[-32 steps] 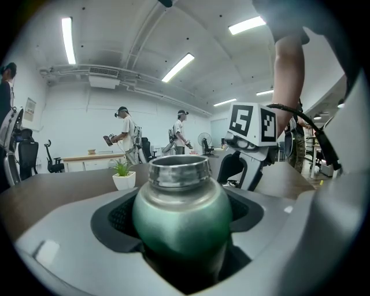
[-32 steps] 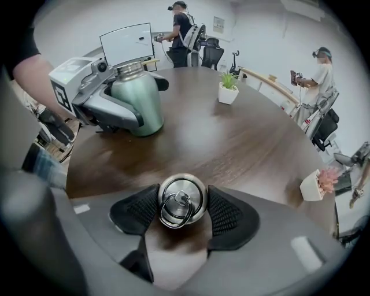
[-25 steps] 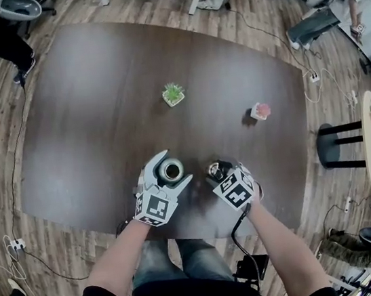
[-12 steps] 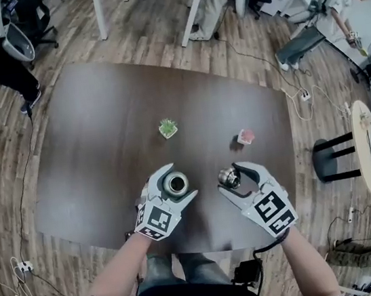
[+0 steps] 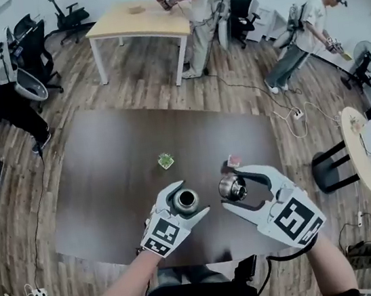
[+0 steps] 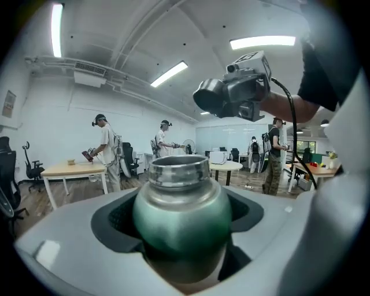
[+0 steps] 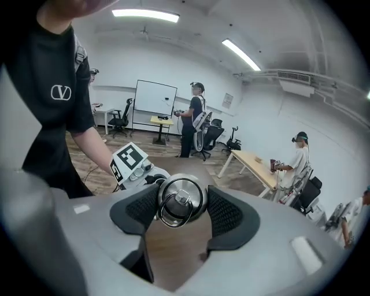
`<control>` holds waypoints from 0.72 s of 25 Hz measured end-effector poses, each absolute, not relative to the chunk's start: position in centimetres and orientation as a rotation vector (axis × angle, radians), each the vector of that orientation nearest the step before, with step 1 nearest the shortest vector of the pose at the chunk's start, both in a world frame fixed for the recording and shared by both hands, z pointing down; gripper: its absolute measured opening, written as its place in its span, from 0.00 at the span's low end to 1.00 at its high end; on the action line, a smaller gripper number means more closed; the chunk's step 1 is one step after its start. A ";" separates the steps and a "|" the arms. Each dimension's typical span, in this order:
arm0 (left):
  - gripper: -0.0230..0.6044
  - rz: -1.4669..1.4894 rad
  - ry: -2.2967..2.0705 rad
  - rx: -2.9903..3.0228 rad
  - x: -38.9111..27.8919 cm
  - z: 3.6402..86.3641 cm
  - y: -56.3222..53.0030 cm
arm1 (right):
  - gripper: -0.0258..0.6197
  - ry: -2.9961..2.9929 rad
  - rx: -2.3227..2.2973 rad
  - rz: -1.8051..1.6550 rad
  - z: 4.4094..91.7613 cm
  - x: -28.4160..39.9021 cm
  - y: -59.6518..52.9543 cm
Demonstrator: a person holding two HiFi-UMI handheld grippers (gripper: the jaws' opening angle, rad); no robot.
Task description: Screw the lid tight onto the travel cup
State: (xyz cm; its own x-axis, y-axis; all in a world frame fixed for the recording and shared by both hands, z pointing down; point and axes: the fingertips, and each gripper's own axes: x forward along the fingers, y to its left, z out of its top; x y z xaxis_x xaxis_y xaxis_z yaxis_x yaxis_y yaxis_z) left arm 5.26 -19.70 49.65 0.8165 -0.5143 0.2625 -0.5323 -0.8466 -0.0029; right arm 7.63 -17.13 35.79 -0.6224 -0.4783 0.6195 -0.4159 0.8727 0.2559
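Note:
In the head view my left gripper [image 5: 189, 199] is shut on the green metal travel cup [image 5: 185, 199], held upright above the near part of the dark table [image 5: 101, 183]. The cup's open mouth faces up. To its right, my right gripper [image 5: 236, 188] is shut on the shiny steel lid [image 5: 232, 186], a short gap away from the cup. The left gripper view shows the cup [image 6: 180, 208] filling the jaws of the left gripper [image 6: 182, 222], with the right gripper [image 6: 240, 87] above and beyond it. In the right gripper view the ring-topped lid [image 7: 181, 199] sits between the pads of the right gripper [image 7: 182, 211].
A small green potted plant [image 5: 166, 160] and a small pink item [image 5: 234, 161] stand on the table beyond the grippers. Several people work around a light wooden table [image 5: 140, 21] and office chairs at the back. A round side table [image 5: 362, 153] stands at the right.
The right gripper has lifted the lid off the table and come up level with the cup. Both grippers now appear larger and higher, and the head view has tilted up towards the room.

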 end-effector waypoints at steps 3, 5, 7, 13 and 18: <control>0.66 0.421 -0.806 2.919 6.3 48.2 -18.8 | 0.46 -2.326 0.551 -0.121 34.4 7.0 -16.0; 0.66 0.441 -0.770 2.923 7.3 47.7 -18.2 | 0.46 -2.310 0.459 -0.126 34.9 6.3 -15.3; 0.66 0.457 -0.739 2.944 8.2 47.0 -17.7 | 0.46 -2.276 0.348 -0.146 35.9 5.3 -14.9; 0.66 0.481 -0.705 3.002 9.8 46.2 -16.7 | 0.46 -2.157 0.129 -0.139 38.8 4.0 -14.3; 0.66 0.526 -0.689 3.052 10.0 45.2 -16.4 | 0.46 -2.097 0.039 -0.094 39.7 3.9 -13.8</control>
State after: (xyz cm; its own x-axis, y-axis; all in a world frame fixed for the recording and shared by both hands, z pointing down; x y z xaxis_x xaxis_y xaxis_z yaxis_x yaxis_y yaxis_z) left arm 10.00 -16.35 45.23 0.8508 -0.4226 0.3124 -0.4124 -0.9053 -0.1015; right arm 3.91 -13.84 39.69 -0.5036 -0.0665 0.8614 0.0109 0.9965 0.0833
